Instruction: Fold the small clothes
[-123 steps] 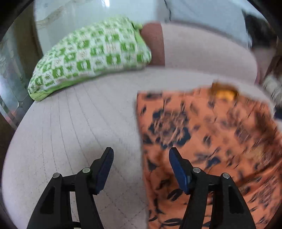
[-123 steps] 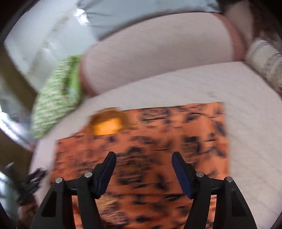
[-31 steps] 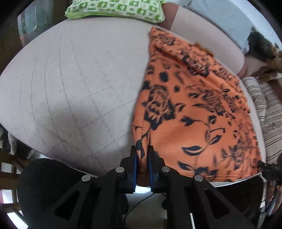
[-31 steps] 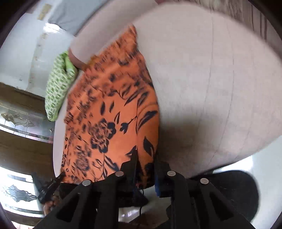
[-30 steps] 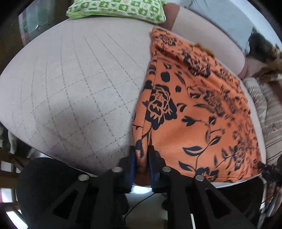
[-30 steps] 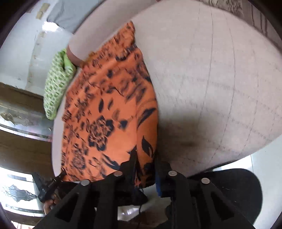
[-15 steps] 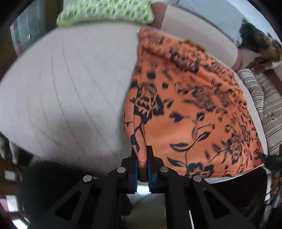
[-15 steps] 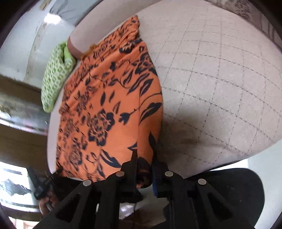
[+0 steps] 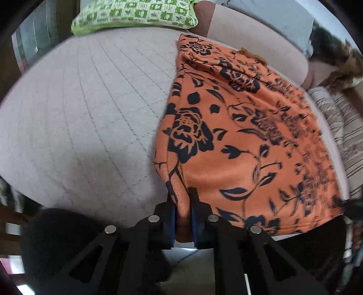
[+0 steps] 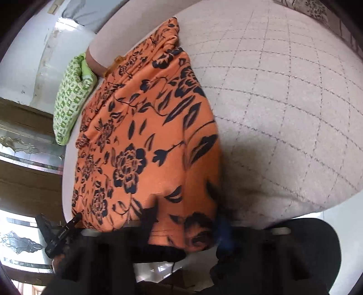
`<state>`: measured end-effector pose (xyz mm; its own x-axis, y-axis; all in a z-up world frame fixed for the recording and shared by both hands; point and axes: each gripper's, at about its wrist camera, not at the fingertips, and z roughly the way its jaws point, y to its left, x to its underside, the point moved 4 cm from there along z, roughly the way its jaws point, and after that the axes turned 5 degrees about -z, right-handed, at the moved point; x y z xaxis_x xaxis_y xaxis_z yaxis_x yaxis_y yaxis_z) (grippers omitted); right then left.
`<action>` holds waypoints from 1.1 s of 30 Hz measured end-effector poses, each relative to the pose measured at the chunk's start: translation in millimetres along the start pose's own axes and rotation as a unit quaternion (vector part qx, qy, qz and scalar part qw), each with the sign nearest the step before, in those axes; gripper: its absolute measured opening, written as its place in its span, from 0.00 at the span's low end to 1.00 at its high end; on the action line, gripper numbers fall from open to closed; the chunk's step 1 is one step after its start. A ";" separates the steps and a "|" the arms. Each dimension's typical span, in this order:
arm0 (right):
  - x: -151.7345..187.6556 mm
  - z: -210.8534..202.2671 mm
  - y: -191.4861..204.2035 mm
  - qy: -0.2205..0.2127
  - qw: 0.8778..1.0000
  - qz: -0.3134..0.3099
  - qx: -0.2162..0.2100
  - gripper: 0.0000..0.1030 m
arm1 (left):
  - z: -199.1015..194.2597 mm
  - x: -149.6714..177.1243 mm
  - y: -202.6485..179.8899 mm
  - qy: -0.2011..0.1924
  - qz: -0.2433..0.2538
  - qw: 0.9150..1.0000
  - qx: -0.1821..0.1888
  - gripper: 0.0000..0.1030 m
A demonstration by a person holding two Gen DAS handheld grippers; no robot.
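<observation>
Orange garment w/ black floral print (image 9: pixel 249 140) spread flat on the quilted pinkish sofa seat (image 9: pixel 90 113), near hem hanging a bit over the front edge. Far end bunched up against the backrest (image 9: pixel 261 38).

Left gripper (image 9: pixel 183 217) clamped on the near left corner of the cloth, fingers (image 9: pixel 172 217) pressed tight w/ a fold of fabric pinched between the blue pads. Just been closing down on it.

Right gripper (image 10: pixel 188 233) on the near right corner, pretty blurry in its own cam. Fabric draped over and between the fingers (image 10: pixel 223 229), so pinching the hem too, also just finished closing. Looks wider apart in the blur, tbh hard to read exactly.

Green-and-white patterned cushion (image 9: pixel 133 13) sitting at the far left of the seat, well apart from the garment. Striped cushion (image 9: pixel 340 127) off to the right, just beside the cloth edge. Furry brown thing (image 9: pixel 335 59) up by the backrest on the right, can't tell what.
</observation>
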<state>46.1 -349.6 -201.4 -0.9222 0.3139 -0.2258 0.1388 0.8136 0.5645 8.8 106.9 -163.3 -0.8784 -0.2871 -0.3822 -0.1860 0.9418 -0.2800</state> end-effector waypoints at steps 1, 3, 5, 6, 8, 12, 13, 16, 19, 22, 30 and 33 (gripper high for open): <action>0.3 -1.3 -1.9 -0.001 1.000 0.006 -0.008 0.12 | -1.8 -1.4 2.5 0.002 -0.008 1.000 0.012 0.08; 0.9 -10.9 -3.2 -0.007 1.000 0.005 -0.014 0.12 | -11.5 -0.3 6.3 -0.005 -0.007 1.000 0.021 0.08; 1.2 -19.6 1.2 -0.016 1.000 0.001 -0.017 0.12 | -22.7 0.2 3.0 -0.017 -0.002 0.999 0.029 0.08; 1.2 -25.3 3.1 -0.021 1.000 -0.005 -0.015 0.12 | -26.4 1.0 1.4 -0.021 0.003 0.999 0.031 0.08; 0.7 -27.0 0.1 -0.020 1.000 -0.007 -0.007 0.12 | -16.7 3.7 3.4 -0.009 0.003 1.000 0.023 0.08; 2.4 -8.1 -9.9 0.006 1.000 0.008 -0.003 0.12 | -3.8 5.4 8.6 0.008 -0.010 1.000 0.017 0.08; 2.4 -9.3 -6.6 0.003 1.000 0.004 -0.005 0.12 | -8.1 4.3 5.9 0.001 -0.004 1.000 0.019 0.08; 0.6 -12.2 -4.0 0.000 1.000 0.000 -0.013 0.12 | -7.8 2.9 6.0 0.007 -0.001 1.000 0.021 0.08; -2.7 -14.7 -8.0 0.003 0.999 0.012 -0.030 0.12 | -7.1 -2.2 4.5 0.010 -0.009 0.999 0.032 0.07; -13.1 -25.4 2.2 -0.009 0.998 0.010 -0.065 0.12 | -25.4 -15.5 -3.2 -0.004 -0.004 0.998 0.057 0.07; -145.7 -76.4 66.8 -0.118 0.980 -0.029 -0.157 0.12 | -90.9 -159.8 -45.3 -0.116 -0.005 0.980 0.161 0.08; -230.7 -72.4 86.2 -0.158 0.973 -0.037 -0.165 0.12 | -71.5 -231.5 -55.3 -0.147 -0.022 0.977 0.151 0.11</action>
<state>244.7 -387.4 -43.2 -0.7608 0.4377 -0.4792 -0.0957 0.6546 0.7499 190.9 133.8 3.6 -0.7003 -0.4062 -0.5870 -0.0439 0.8453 -0.5325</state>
